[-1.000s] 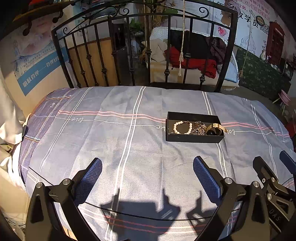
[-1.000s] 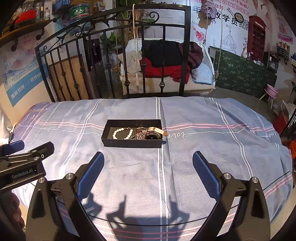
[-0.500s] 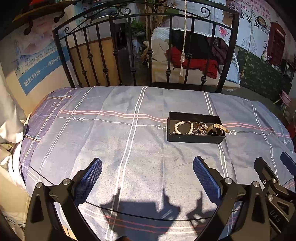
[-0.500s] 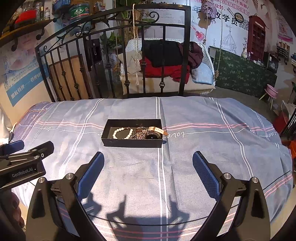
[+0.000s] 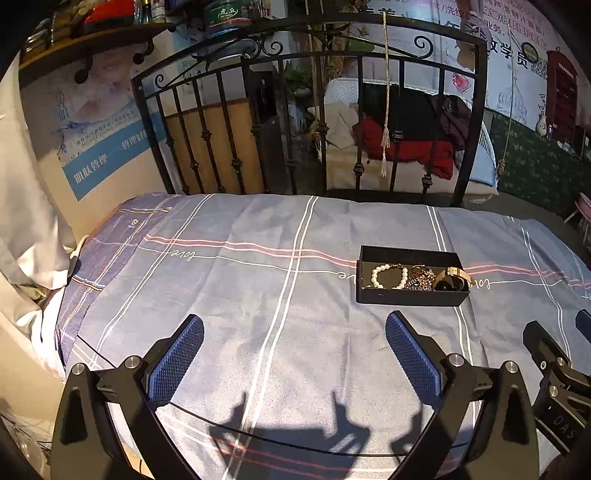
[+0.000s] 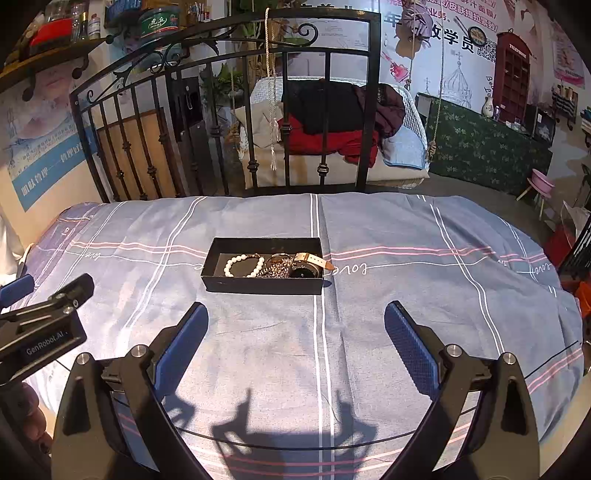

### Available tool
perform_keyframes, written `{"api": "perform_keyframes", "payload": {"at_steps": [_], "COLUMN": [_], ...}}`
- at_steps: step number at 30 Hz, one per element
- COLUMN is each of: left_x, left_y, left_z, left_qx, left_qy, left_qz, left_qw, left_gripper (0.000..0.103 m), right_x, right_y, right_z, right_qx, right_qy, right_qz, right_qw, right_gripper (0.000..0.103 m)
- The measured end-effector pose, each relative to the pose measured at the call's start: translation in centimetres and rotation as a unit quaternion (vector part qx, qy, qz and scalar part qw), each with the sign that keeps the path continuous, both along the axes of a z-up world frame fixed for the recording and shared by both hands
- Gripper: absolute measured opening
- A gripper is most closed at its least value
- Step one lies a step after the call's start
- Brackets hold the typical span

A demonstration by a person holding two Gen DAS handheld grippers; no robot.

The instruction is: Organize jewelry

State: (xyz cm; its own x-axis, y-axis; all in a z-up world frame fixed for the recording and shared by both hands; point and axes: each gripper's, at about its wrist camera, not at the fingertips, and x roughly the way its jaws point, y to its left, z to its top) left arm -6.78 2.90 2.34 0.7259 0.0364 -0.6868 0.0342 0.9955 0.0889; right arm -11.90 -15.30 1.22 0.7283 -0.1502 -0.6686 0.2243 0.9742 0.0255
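A black open box [image 5: 406,297] [image 6: 258,286] lies on the grey-blue striped bedsheet. Inside lie a white pearl bracelet [image 5: 388,277] [image 6: 242,266], a dark sparkly chain piece [image 5: 421,278] [image 6: 277,267] and a watch with a tan strap [image 5: 452,278] [image 6: 310,264]. My left gripper [image 5: 293,334] is open and empty, hovering near the bed's front, left of the box. My right gripper [image 6: 295,319] is open and empty, just in front of the box. Each gripper shows at the edge of the other's view.
A black iron bed frame [image 5: 321,122] [image 6: 284,122] stands behind the bed. A white curtain [image 5: 26,221] hangs at the left. Clothes lie on a hanging seat [image 6: 332,122] beyond. A shelf with jars [image 5: 92,22] is high on the left wall.
Both grippers have stayed open and nearly still. The left wrist view has tilted up slightly, so the box sits a little lower in it.
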Motion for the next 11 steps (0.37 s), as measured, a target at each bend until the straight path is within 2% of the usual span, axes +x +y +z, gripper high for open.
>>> {"api": "perform_keyframes", "payload": {"at_steps": [7,11], "left_x": [0.71,0.55], "left_y": [0.33,0.41], "left_z": [-0.56,-0.51], "left_qx": [-0.018,-0.027], "left_qy": [0.033,0.035], "left_qz": [-0.004,-0.01], "left_qw": [0.9993,0.999], "left_gripper": [0.097,0.097], "right_x": [-0.03,-0.04], "right_y": [-0.05,-0.03], "right_z": [0.12,0.26], "right_qx": [-0.001,-0.001], "right_qy": [-0.001,-0.002], "right_qz": [0.001,0.002], "right_qw": [1.0,1.0], "right_gripper": [0.095,0.095]}}
